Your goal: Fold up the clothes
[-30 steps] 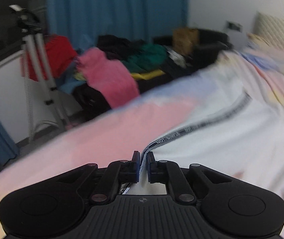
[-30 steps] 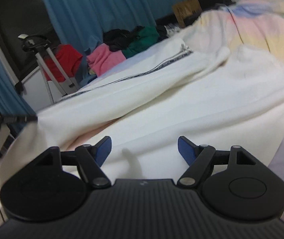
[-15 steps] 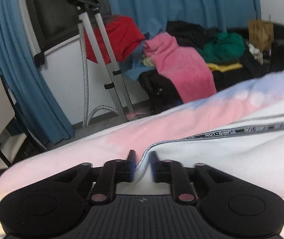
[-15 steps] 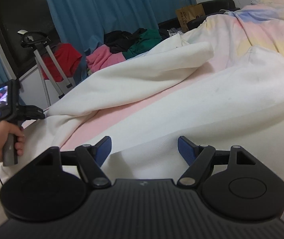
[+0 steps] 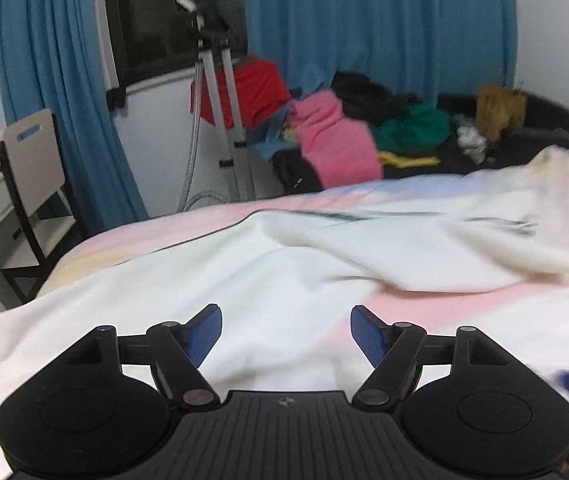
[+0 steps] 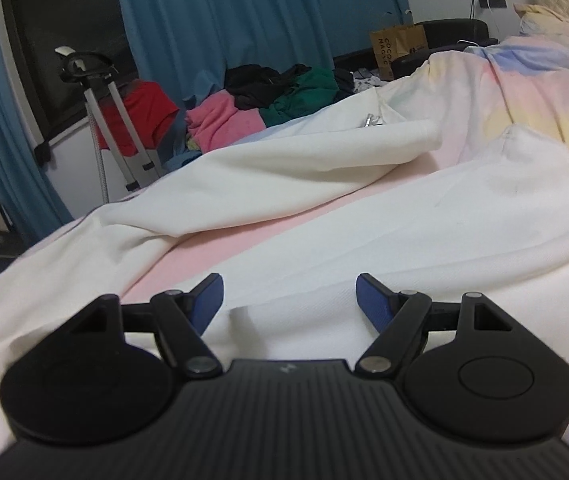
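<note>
A large white garment (image 5: 268,272) with a black printed stripe lies spread on a pastel pink bedsheet (image 5: 424,308). It also shows in the right wrist view (image 6: 284,168), with one leg folded across and another part (image 6: 464,216) lying nearer. My left gripper (image 5: 286,332) is open and empty, just above the white cloth. My right gripper (image 6: 289,300) is open and empty over the garment's near edge.
A pile of pink, green, black and red clothes (image 5: 336,140) lies beyond the bed. A steamer stand (image 5: 220,92) stands by blue curtains (image 5: 364,20). A chair (image 5: 32,184) is at the left. A paper bag (image 6: 398,46) and pillow (image 6: 556,20) are far right.
My left gripper has let go of the garment's striped edge and opened; the cloth now lies on the bed. The right gripper stayed open and barely moved.
</note>
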Available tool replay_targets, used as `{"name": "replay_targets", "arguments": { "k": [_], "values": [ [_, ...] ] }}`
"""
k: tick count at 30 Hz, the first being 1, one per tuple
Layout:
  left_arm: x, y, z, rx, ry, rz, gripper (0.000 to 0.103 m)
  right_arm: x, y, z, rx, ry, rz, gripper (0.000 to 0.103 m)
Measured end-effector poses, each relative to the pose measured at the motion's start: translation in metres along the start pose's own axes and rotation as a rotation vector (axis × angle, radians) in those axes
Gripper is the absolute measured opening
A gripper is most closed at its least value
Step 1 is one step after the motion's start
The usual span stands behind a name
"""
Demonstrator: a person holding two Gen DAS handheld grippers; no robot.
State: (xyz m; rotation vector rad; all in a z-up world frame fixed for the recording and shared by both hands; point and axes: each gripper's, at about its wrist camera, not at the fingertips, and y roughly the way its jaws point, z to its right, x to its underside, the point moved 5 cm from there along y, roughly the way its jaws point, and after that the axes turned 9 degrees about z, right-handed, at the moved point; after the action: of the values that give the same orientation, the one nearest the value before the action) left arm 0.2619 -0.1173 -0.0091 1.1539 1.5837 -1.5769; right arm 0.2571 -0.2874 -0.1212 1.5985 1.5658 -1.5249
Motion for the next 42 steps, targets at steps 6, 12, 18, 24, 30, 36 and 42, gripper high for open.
{"name": "replay_targets", "arguments": {
  "k": [6,12,18,24,30,36,42],
  "values": [
    [-0.024,-0.139,0.056,0.111,-0.088,0.038,0.085,-0.003,-0.002,0.015,0.053,0.017,-0.021,0.076],
    [-0.025,-0.222,0.106,0.251,-0.010,0.080,0.088,-0.005,-0.001,0.022,0.083,0.054,-0.033,0.076],
    [-0.018,-0.228,0.103,0.275,-0.001,0.068,0.088,-0.006,-0.002,0.020,0.085,0.052,-0.024,0.076],
    [-0.015,-0.184,0.079,0.278,-0.101,0.002,0.088,-0.007,-0.001,0.023,0.071,0.078,-0.038,0.076],
    [0.017,-0.111,0.039,0.269,-0.241,-0.080,0.089,-0.008,0.000,0.035,0.052,0.150,-0.077,0.076],
    [0.053,-0.005,-0.009,0.068,-0.046,0.064,0.089,-0.028,0.019,0.067,0.041,0.316,-0.178,0.076],
    [0.082,0.076,-0.035,0.084,0.065,0.057,0.089,-0.107,0.110,0.090,0.006,0.130,-0.105,0.076]
  ]
}}
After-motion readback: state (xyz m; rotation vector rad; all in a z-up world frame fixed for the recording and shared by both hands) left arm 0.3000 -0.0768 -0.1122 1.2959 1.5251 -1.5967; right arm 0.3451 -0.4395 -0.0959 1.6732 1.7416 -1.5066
